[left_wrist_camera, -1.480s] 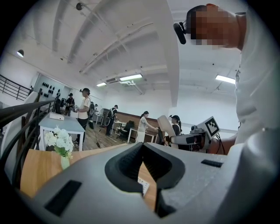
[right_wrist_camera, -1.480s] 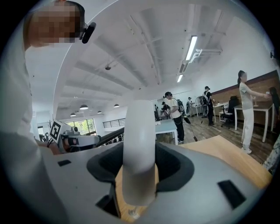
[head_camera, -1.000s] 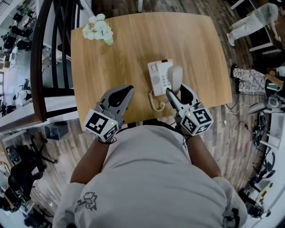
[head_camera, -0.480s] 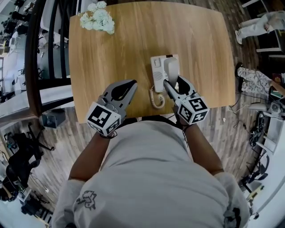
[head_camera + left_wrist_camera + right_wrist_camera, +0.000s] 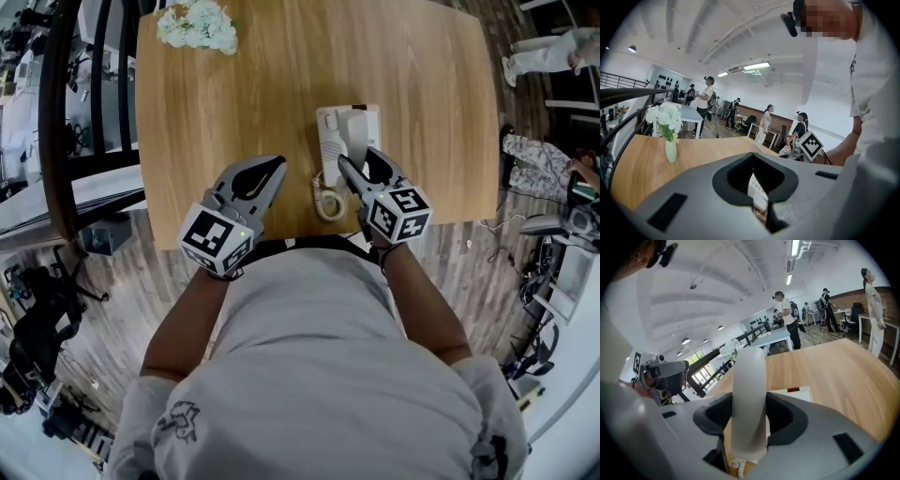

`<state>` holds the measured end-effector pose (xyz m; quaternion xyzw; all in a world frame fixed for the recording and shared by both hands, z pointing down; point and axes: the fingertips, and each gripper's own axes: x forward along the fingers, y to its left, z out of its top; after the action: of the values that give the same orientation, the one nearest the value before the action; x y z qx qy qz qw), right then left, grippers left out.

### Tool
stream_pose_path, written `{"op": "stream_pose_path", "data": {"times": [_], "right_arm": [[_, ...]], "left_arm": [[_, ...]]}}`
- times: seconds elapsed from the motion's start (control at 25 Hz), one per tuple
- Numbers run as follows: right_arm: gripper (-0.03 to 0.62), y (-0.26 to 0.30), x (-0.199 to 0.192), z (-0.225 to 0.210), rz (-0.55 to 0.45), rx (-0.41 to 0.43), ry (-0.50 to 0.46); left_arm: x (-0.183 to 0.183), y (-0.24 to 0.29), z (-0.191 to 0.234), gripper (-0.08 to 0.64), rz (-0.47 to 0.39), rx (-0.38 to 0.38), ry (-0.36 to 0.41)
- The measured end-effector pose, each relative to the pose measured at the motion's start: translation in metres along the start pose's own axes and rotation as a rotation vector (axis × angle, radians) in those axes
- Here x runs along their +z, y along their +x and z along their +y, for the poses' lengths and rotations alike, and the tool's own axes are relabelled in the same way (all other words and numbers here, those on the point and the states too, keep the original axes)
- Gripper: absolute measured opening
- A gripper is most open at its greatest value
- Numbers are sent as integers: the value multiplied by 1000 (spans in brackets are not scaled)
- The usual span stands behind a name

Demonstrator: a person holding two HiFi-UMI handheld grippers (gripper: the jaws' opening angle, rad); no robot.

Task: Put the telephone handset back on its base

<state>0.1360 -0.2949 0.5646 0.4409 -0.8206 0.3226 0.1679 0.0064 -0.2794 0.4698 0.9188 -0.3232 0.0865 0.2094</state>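
Lowered since the earlier frames, both grippers are now closer to the light wooden tabletop (image 5: 234,112). The pale grey telephone handset (image 5: 357,139) has been brought from a slant beside the white push-button telephone base (image 5: 327,141) into line along that base's right half. It is clamped across its lower part by the right gripper (image 5: 362,165), whose jaws are held wide by the handset's body — nothing else is between them. The base is seen ahead of and beneath those jaws, and the beige coiled cord (image 5: 328,202) lies just to their left. The left gripper (image 5: 270,172) is kept well to the left of the base, its jaws brought together on nothing. Whether the handset already rests in the cradle cannot be told. A little more descent is judged to be needed before the right jaws are released. Care is called for — a skewed earpiece could leave the handset perched on the rim.
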Motion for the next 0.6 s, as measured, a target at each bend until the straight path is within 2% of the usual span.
{"op": "stream_pose_path", "data": {"times": [0.6], "right_arm": [[224,48,-52,-28,114,-45,51]], "left_arm": [[-41,33,15,6,55,3,-45]]}}
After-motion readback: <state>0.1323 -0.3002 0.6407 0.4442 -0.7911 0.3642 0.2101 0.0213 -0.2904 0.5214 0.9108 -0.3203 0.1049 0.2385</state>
